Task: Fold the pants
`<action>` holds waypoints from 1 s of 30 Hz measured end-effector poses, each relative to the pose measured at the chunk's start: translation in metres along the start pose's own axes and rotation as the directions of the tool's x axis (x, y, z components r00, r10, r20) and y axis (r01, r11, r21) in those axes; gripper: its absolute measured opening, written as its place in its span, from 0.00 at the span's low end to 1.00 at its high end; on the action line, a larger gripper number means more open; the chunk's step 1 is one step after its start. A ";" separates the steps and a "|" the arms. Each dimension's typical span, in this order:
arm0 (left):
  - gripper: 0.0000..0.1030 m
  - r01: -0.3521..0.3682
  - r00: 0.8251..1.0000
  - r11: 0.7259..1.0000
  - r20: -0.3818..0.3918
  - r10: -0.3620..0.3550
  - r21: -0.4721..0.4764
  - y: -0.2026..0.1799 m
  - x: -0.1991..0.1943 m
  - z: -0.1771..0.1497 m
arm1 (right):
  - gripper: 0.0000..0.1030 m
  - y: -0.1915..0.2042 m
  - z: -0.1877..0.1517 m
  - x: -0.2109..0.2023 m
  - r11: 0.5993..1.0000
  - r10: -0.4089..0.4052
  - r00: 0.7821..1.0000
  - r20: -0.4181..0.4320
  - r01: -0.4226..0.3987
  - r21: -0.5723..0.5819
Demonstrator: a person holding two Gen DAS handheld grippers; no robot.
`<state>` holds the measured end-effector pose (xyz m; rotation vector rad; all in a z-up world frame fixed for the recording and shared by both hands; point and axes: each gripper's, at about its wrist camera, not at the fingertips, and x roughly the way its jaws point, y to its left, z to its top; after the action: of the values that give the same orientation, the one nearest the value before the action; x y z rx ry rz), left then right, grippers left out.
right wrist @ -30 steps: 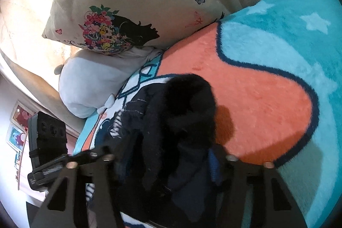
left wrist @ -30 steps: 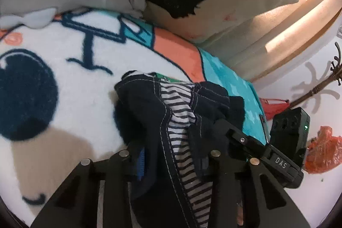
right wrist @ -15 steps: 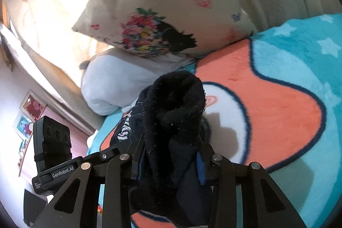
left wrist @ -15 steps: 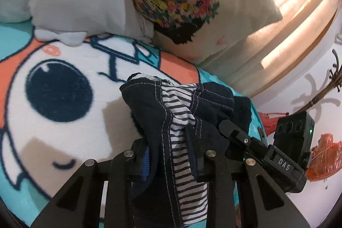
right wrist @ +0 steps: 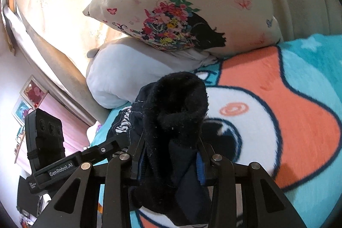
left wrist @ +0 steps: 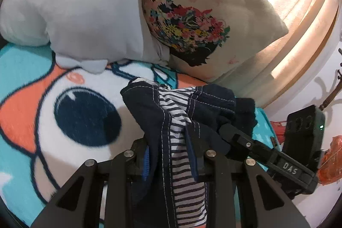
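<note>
Left wrist: bed under teal-orange cartoon fleece blanket (left wrist: 53, 82), floral cushion (left wrist: 203, 20) behind. Left gripper (left wrist: 171, 158) clenched on dark navy pants with striped lining (left wrist: 168, 119), lifted, bunched.
Right wrist: right gripper (right wrist: 171, 155) clenched on pants' fuzzy black edge. Folding apparently unstarted; spreading remained.

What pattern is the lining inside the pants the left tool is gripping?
Navy-and-white horizontal stripes on the lining, against dark navy pants with white stitching; clearest in the left wrist view.

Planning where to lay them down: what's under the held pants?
Under the pants lies the cartoon fleece blanket, its big eye print showing. The patch directly beneath the bunched cloth is hidden.
</note>
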<state>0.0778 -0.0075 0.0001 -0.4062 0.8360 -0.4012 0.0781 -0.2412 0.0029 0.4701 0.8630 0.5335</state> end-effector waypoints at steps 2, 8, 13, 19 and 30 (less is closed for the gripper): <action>0.27 -0.020 1.000 1.000 0.003 0.019 0.011 0.001 0.002 0.006 | 0.39 0.004 0.005 0.005 1.000 -0.003 1.000 0.000 0.003 -0.011; 0.27 -0.046 0.999 0.999 -0.023 0.046 -0.005 0.012 0.017 0.023 | 0.39 0.003 0.019 0.026 1.000 -0.008 1.000 -0.026 0.008 0.008; 0.27 -0.048 0.998 0.999 -0.049 0.047 -0.025 0.016 0.022 0.025 | 0.39 -0.001 0.015 0.032 0.999 0.001 0.999 -0.039 0.001 0.033; 0.27 -0.092 0.993 0.996 -0.068 0.092 -0.003 0.012 0.033 0.025 | 0.39 -0.012 0.013 0.038 0.998 -0.002 0.999 -0.052 0.006 0.066; 0.38 -0.118 0.989 0.992 -0.094 0.114 -0.037 0.024 0.032 0.023 | 0.52 -0.033 0.008 0.044 0.990 -0.044 0.997 -0.069 0.053 0.134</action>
<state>0.1193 0.0017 -0.0177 -0.3789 0.9547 -0.2963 0.1165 -0.2417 -0.0373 0.5563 0.9755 0.4491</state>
